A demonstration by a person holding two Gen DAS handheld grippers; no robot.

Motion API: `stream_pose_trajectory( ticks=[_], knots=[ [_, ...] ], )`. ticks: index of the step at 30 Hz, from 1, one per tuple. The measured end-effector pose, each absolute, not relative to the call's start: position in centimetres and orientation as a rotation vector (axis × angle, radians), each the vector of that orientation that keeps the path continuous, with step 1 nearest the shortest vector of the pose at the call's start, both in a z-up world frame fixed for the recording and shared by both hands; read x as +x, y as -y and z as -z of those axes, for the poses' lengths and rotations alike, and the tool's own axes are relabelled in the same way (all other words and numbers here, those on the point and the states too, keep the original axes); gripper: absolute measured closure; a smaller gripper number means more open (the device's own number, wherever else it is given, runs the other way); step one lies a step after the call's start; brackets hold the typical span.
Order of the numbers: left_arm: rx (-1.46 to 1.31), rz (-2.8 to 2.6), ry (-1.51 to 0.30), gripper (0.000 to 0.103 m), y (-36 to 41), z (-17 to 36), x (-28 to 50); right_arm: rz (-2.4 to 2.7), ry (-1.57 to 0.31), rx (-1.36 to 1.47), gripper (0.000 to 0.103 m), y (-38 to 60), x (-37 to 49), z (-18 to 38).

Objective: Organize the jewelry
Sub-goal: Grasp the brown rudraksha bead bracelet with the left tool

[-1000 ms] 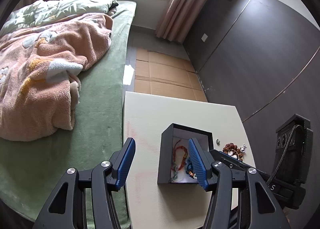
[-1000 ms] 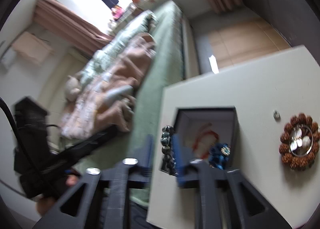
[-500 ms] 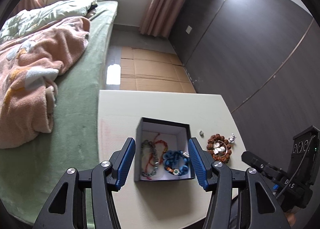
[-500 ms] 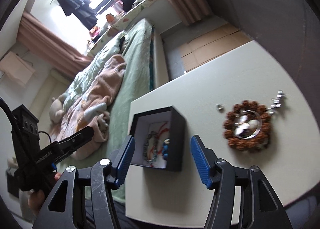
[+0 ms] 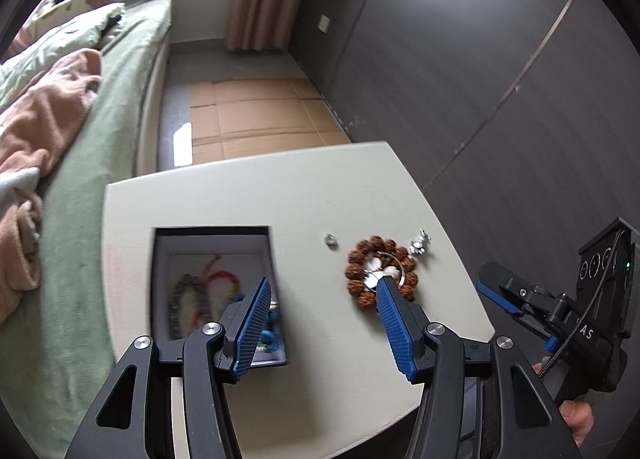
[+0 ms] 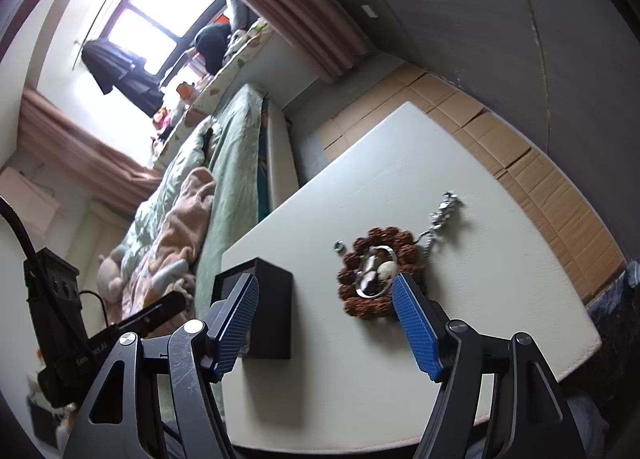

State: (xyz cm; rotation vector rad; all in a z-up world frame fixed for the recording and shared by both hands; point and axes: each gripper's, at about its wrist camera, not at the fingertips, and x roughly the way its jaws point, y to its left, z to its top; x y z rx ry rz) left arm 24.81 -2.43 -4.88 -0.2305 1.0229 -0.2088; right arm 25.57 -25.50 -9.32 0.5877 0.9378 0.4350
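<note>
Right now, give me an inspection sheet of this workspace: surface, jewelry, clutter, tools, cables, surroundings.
Surface: pale table, no spills seen.
Job's things: open black box holds a grey bead bracelet, a red cord and blue beads; brown bead bracelet ringing small shiny pieces, silver charm chain and small ring lie on the table.
Clutter: nothing seen.
Tools: left tool open, empty; right tool open, empty.
Cables: black cable on the left tool.
Surroundings: bed, cardboard floor, curtains, dark wall.

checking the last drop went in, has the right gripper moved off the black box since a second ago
Yes. The right gripper was over the black box with a dark bead bracelet; now it stands open and empty, swung right toward the brown bead bracelet on the table.
</note>
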Motion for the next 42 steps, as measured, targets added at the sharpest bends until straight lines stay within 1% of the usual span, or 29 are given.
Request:
stream_pose_trajectory(
  ticks=[4,12,21,24,25,26,28,31,42],
  knots=[
    [-0.205,0.218,-1.061,0.046,4.8,6.4,26.2,-0.425,-0.925,0.625,0.033,27.0,25.9,10.4],
    [-0.212,0.174,-1.127,0.047,7.1,9.6,29.1,-0.401,-0.971,0.684,0.033,29.4,27.1,13.4],
    [-0.198,0.141,-1.179,0.068,8.4,12.9,30.9,-0.368,-0.997,0.698,0.033,30.2,27.8,15.2],
    [-0.199,0.120,-1.193,0.069,8.4,13.9,31.2,-0.363,-1.009,0.702,0.033,30.4,27.7,15.6],
    [-0.204,0.118,-1.202,0.071,8.4,14.2,31.2,-0.368,-1.008,0.710,0.033,30.5,27.7,15.6],
    [-0.215,0.125,-1.205,0.077,8.3,14.5,31.2,-0.375,-1.004,0.715,0.033,30.6,27.6,15.5],
    [-0.235,0.137,-1.206,0.083,8.2,14.5,31.0,-0.373,-1.001,0.721,0.033,30.7,27.6,15.5],
    [-0.235,0.136,-1.200,0.083,8.1,14.1,30.9,-0.379,-1.014,0.738,0.033,30.8,27.8,15.9],
    [-0.207,0.234,-1.095,0.083,9.2,9.1,29.1,-0.381,-0.998,0.770,0.033,31.5,27.7,16.3]
  ],
)
